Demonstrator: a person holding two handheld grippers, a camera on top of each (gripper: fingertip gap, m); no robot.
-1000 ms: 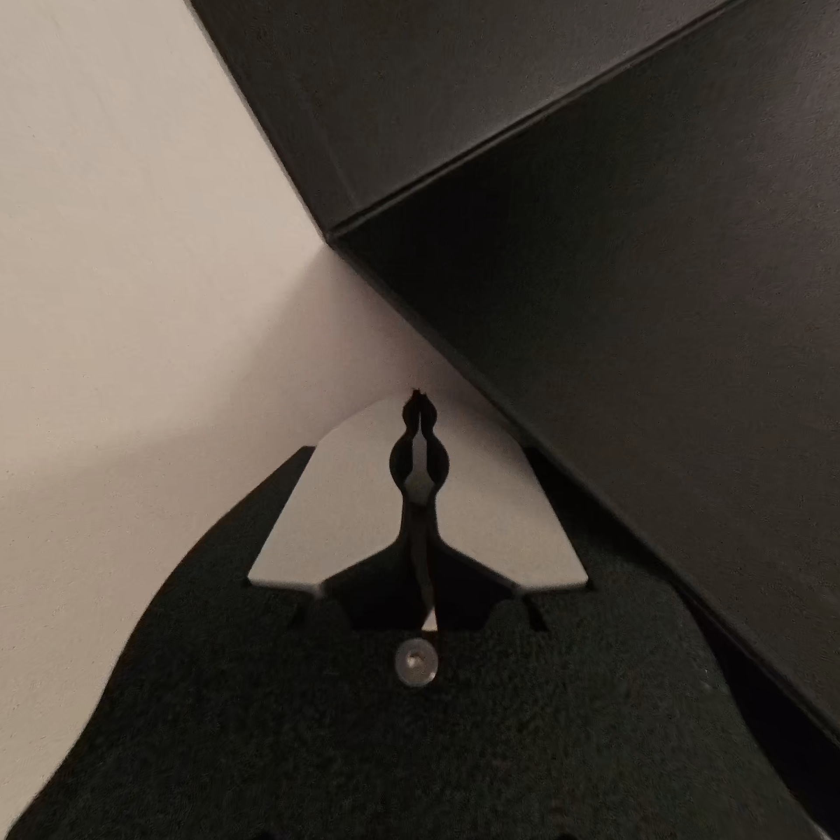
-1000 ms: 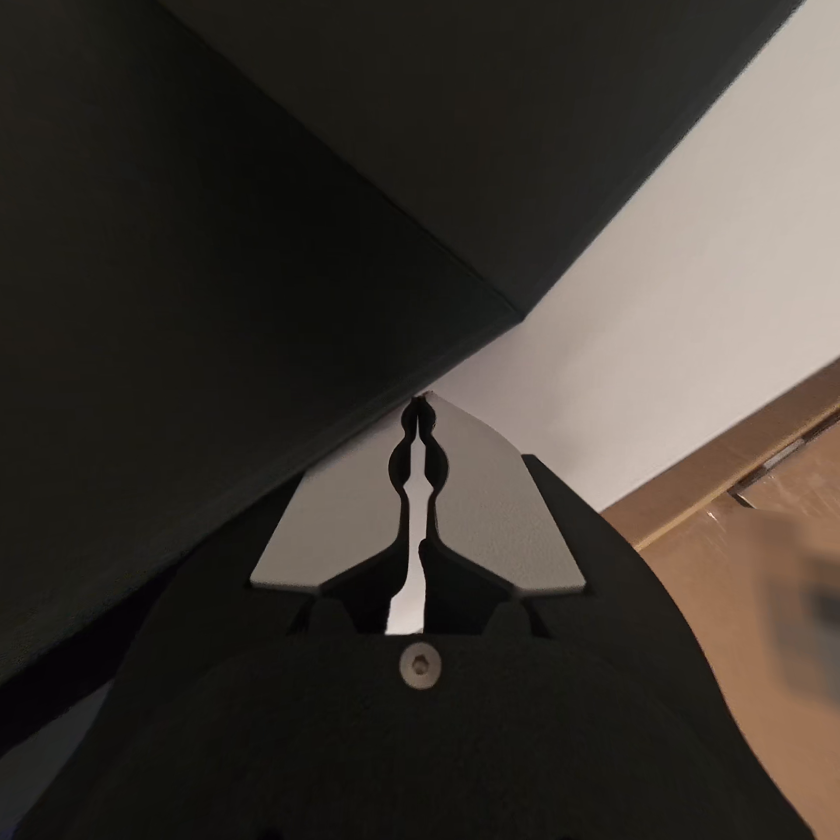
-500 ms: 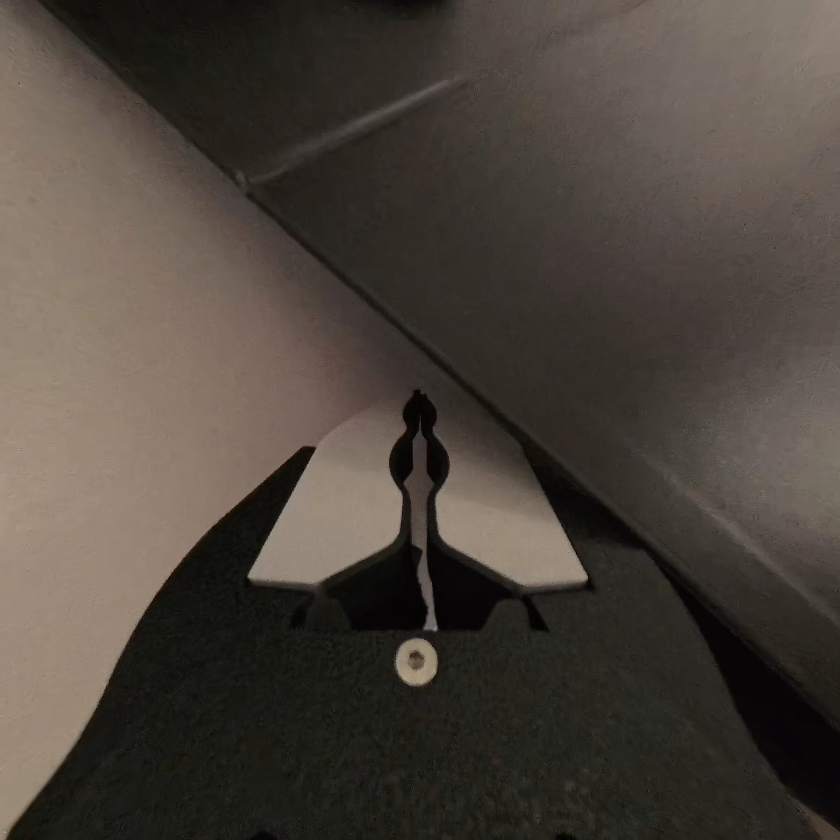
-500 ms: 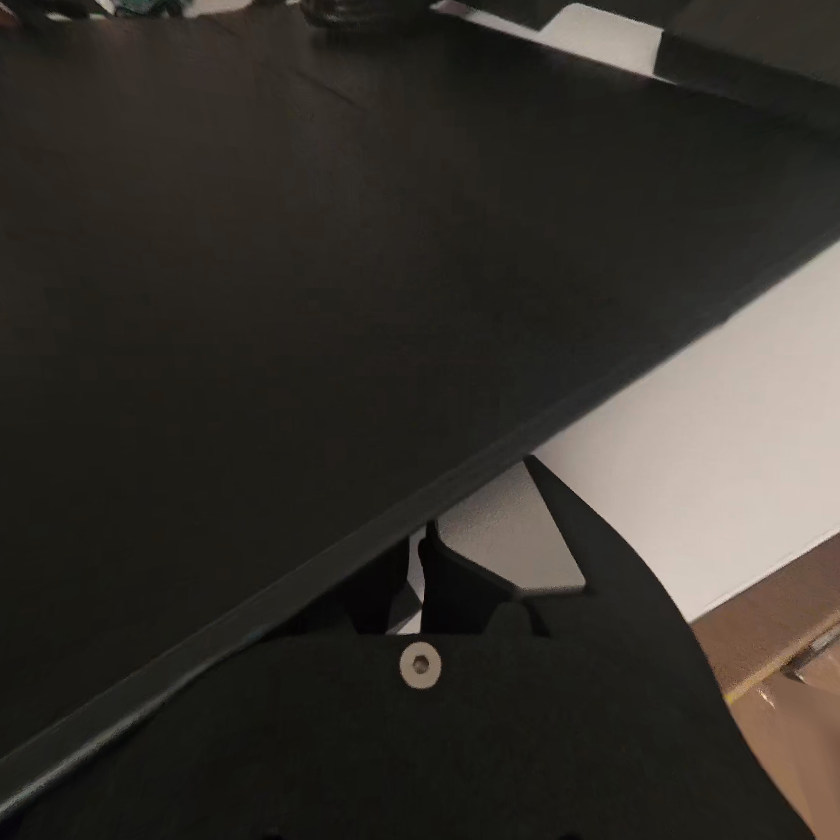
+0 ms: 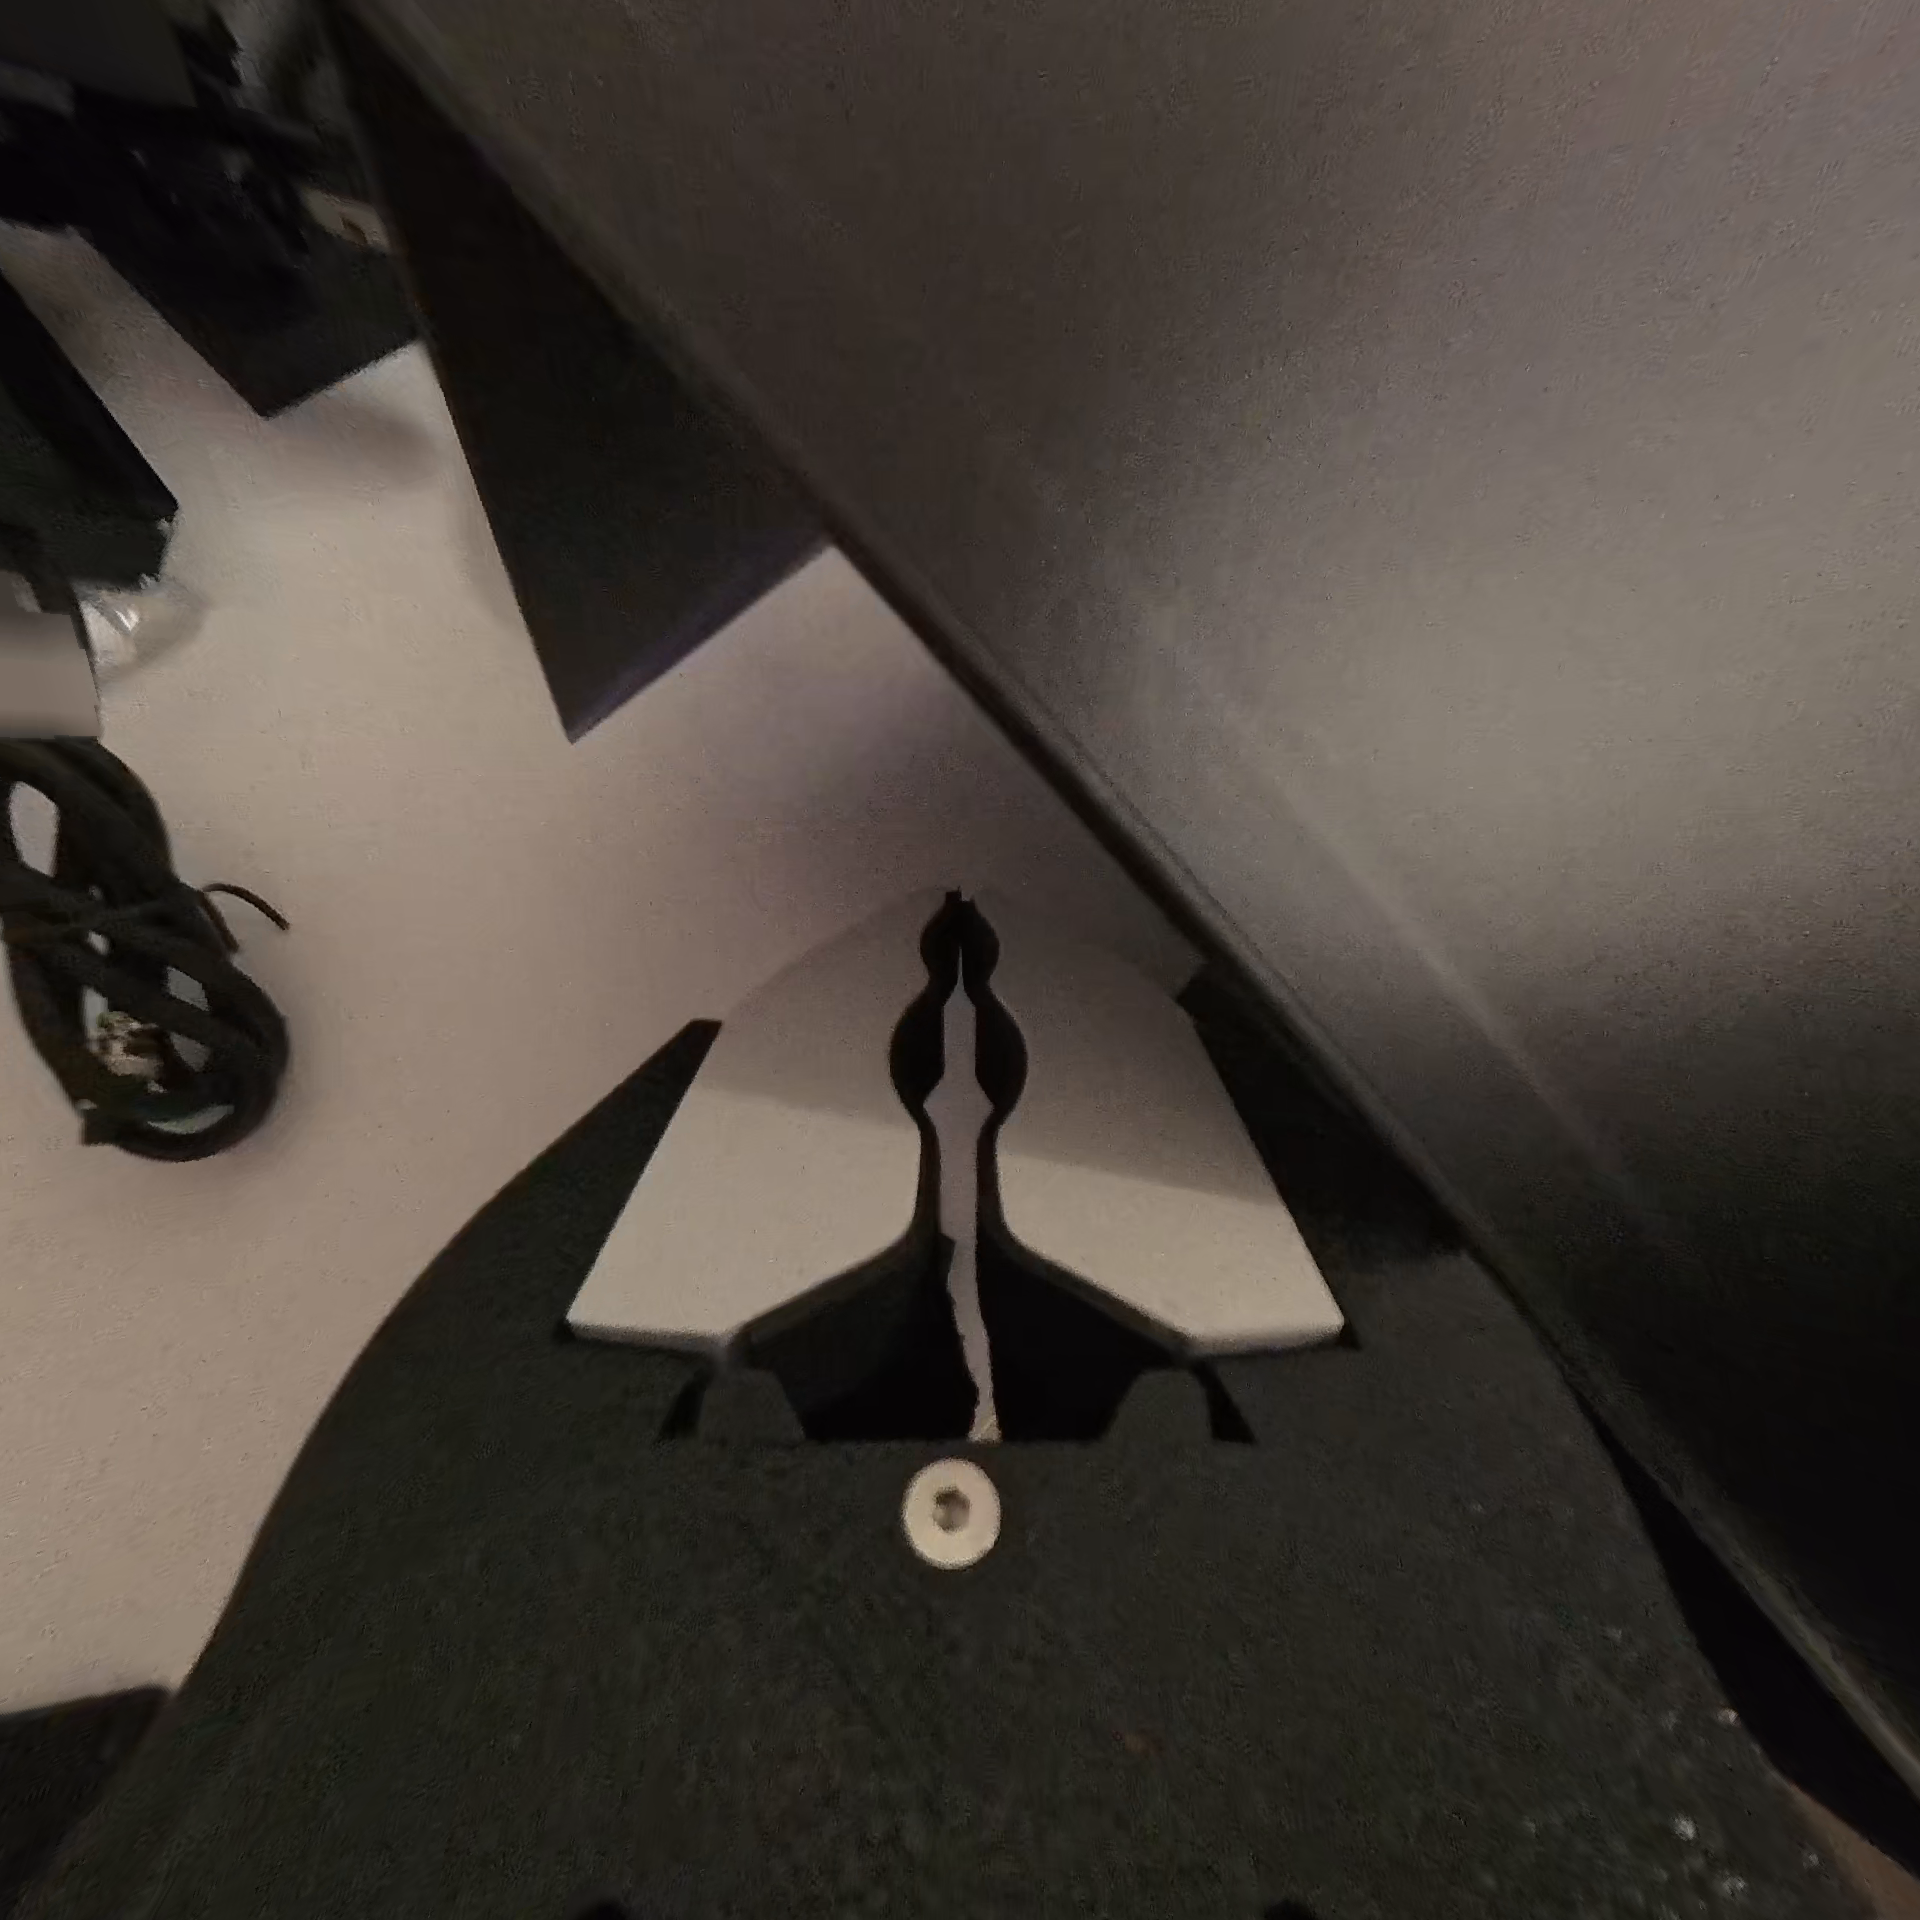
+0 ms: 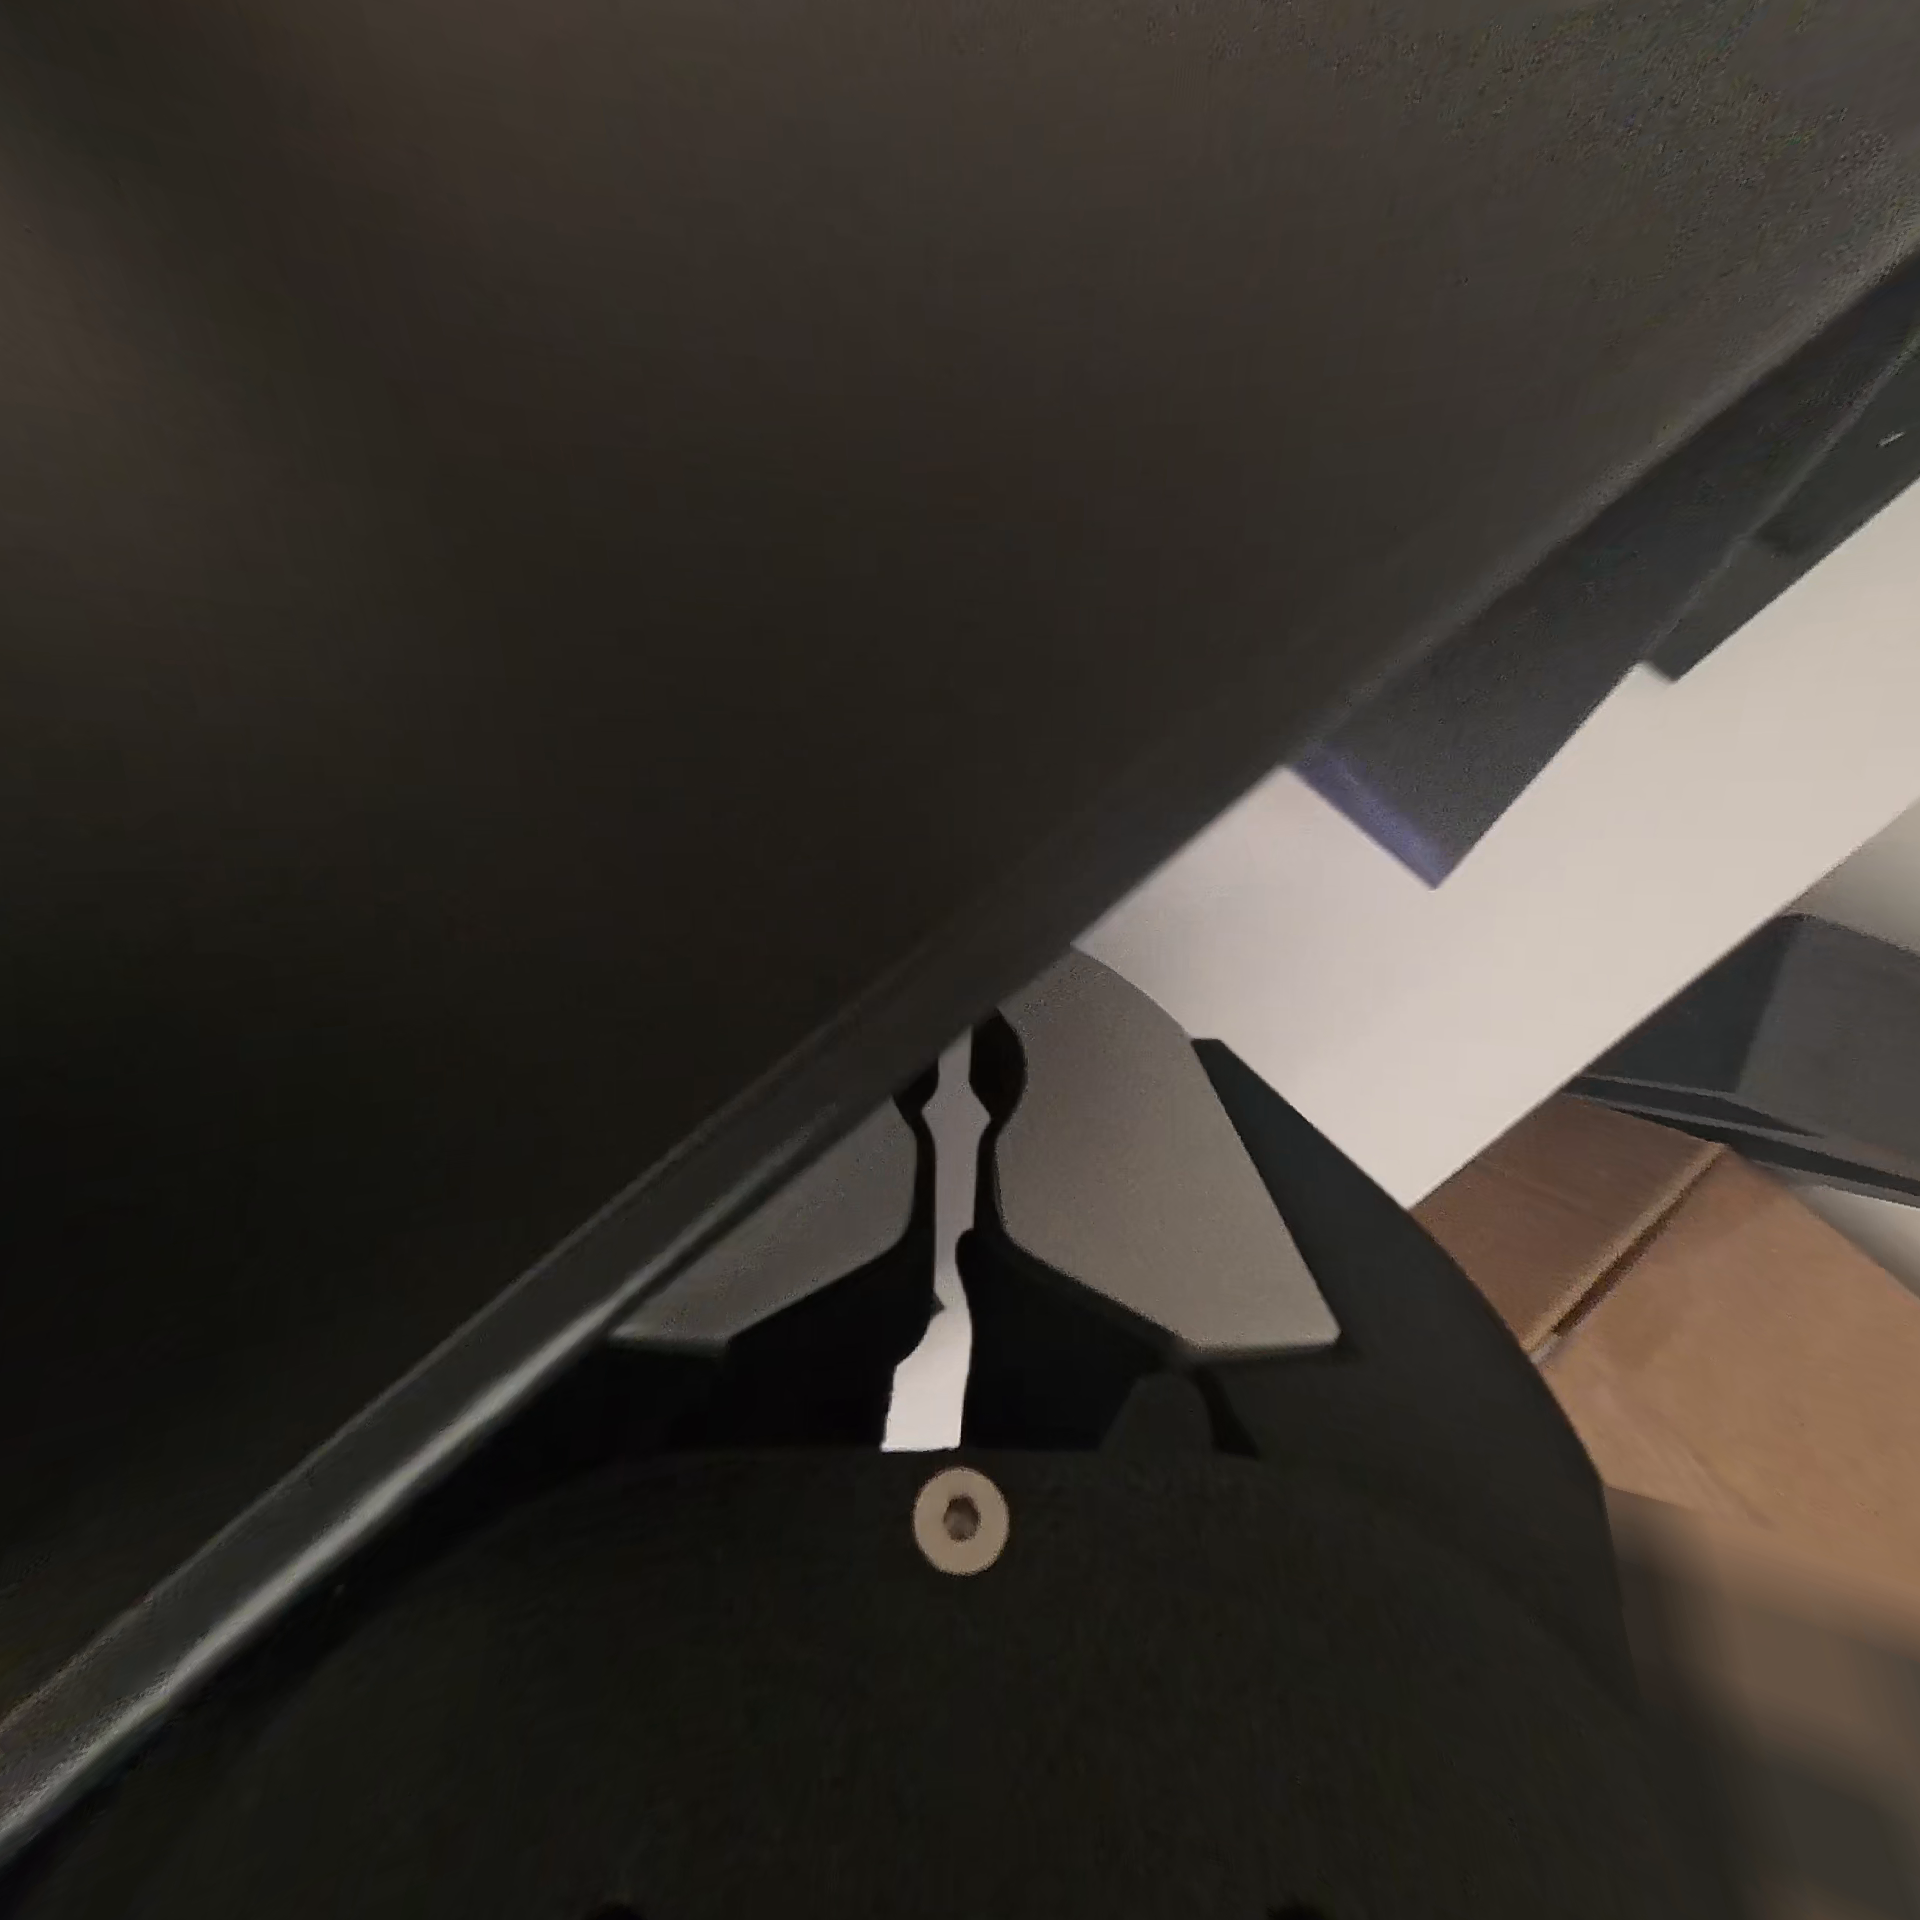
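A large black flat lid [image 5: 1351, 520] fills the upper right of the left wrist view and the upper left of the right wrist view [image 6: 623, 520]. It is tilted, and a black box body [image 5: 623, 468] shows beneath it, also in the right wrist view [image 6: 1558, 748]. My left gripper [image 5: 961, 909] is shut and empty, with its tips beside the lid's lower edge over the white table [image 5: 416, 831]. My right gripper [image 6: 961, 1049] is shut, and its tips are tucked under the lid's edge, which hides them.
A coiled black cord [image 5: 135, 997] lies on the table at the left. Dark boxes [image 5: 208, 260] stand at the far left. A brown cardboard box [image 6: 1714, 1299] sits off the table's edge at the right, with a dark object [image 6: 1787, 1039] above it.
The black lid has come up off the box body and now fills more of both views. The box body, the cord and more of the table have come into view. Both grippers stay shut.
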